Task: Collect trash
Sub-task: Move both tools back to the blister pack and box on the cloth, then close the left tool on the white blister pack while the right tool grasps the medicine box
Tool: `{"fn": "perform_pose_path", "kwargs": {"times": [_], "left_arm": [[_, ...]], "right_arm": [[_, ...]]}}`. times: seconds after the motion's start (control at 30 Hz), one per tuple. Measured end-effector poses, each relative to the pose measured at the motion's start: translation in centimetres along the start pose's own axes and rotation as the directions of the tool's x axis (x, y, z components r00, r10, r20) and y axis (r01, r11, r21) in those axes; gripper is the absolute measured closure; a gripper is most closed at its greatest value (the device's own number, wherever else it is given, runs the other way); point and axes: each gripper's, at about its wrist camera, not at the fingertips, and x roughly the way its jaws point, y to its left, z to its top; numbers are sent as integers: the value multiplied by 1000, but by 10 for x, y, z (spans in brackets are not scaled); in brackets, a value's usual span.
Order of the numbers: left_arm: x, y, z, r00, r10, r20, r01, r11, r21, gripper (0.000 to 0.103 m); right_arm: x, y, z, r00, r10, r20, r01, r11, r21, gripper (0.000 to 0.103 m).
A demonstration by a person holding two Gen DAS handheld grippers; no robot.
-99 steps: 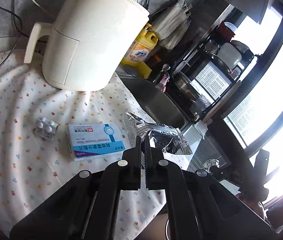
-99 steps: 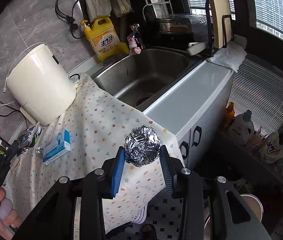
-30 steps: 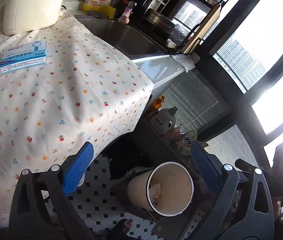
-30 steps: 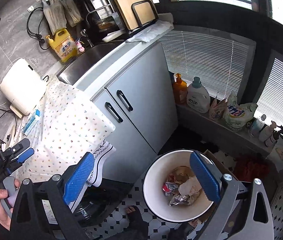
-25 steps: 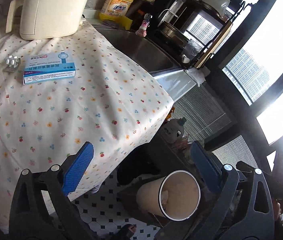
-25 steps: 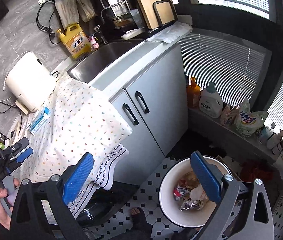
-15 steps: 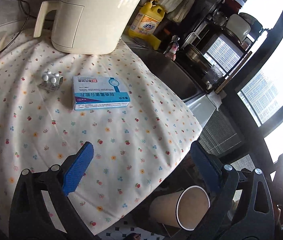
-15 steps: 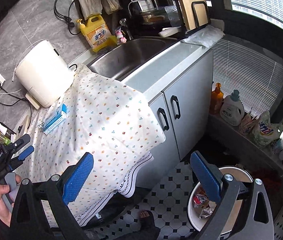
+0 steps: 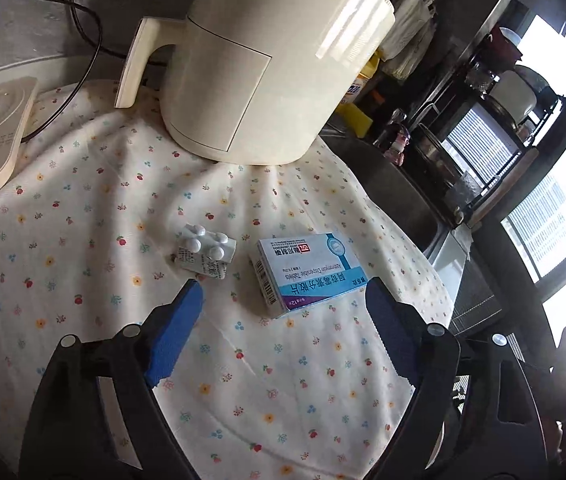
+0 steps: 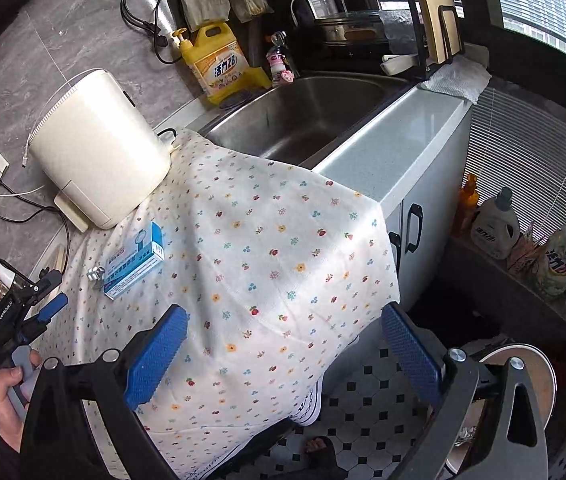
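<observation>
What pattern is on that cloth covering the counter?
The tablecloth is cream, dotted with small multicoloured flowers and fruit. It shows best in the left wrist view.

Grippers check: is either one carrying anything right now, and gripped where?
Nothing is held. The left gripper is open above the cloth, near the medicine box and blister pack. The right gripper is open too.

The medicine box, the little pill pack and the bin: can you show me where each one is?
medicine box (image 9: pixel 309 270): left wrist view, on its blue and white top face.
pill pack (image 9: pixel 207 250): left wrist view, on the blisters.
bin (image 10: pixel 545 364): right wrist view, on its white rim behind the gripper.
</observation>
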Motion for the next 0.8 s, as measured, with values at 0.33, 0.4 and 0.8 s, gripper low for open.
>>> {"fn": "perform_pose_path", "kwargs": {"times": [0.33, 0.4, 0.8], "left_arm": [[37, 34, 25, 996, 44, -75, -42, 999, 34, 36], [44, 37, 27, 994, 64, -88, -60, 997, 46, 39], [68, 34, 29, 986, 99, -135, -91, 994, 66, 52]], "right_arm": [[13, 29, -2, 998, -57, -1, 57, 998, 28, 8], [14, 29, -2, 997, -74, -2, 74, 997, 35, 8], [26, 37, 17, 997, -69, -24, 69, 998, -10, 8]]}}
